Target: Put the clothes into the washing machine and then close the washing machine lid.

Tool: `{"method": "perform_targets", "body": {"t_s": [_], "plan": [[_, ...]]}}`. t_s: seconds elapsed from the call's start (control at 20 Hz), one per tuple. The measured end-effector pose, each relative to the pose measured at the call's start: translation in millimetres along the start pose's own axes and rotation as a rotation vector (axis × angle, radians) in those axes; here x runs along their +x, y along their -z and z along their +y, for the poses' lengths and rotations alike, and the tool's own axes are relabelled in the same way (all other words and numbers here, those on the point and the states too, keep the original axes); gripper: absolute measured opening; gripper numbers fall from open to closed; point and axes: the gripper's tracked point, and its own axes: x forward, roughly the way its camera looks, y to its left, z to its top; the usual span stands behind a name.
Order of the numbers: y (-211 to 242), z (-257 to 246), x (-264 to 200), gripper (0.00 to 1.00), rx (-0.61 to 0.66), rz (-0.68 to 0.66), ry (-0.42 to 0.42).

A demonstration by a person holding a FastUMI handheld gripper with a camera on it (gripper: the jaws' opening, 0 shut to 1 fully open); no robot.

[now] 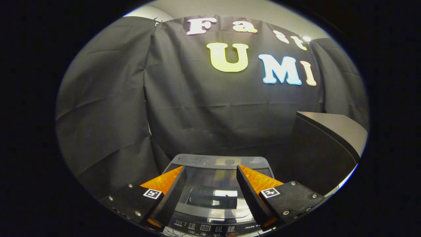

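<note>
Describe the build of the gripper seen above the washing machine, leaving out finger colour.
The gripper has two wedge-shaped fingers with ribbed inner faces. Each is mounted on a flat black block fastened with silver screws and bearing a small square black-and-white marker. No cables are visible.

The washing machine (217, 194) sits directly below and ahead of the tool (210, 184), whose two fingers stand apart, one over each side of the machine's closed lid (213, 187), gripping nothing. The control panel (207, 227) runs along the machine's near edge, beneath the finger bases, and the lid's far edge lies just beyond the fingertips. Behind the machine hangs the booth's cloth wall (197, 115), and to the machine's right, near that wall, stands a box-like cabinet (329, 144) rising higher than the lid.
</note>
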Motion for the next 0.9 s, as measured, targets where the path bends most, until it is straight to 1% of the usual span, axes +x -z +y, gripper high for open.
{"method": "perform_targets", "body": {"t_s": [0.15, 0.25, 0.4, 0.5, 0.65, 0.75, 0.9], "plan": [[31, 5, -14, 0.94, 0.009, 0.028, -0.040], [34, 4, -26, 0.94, 0.005, 0.019, -0.046], [20, -8, -50, 0.94, -0.005, -0.034, -0.049], [1, -23, -69, 0.94, -0.026, -0.091, -0.045], [-13, -43, -101, 0.94, -0.039, -0.161, -0.074], [-20, -65, -126, 0.94, -0.040, -0.191, -0.086], [-27, -114, -162, 0.94, -0.014, -0.219, -0.061]]}}
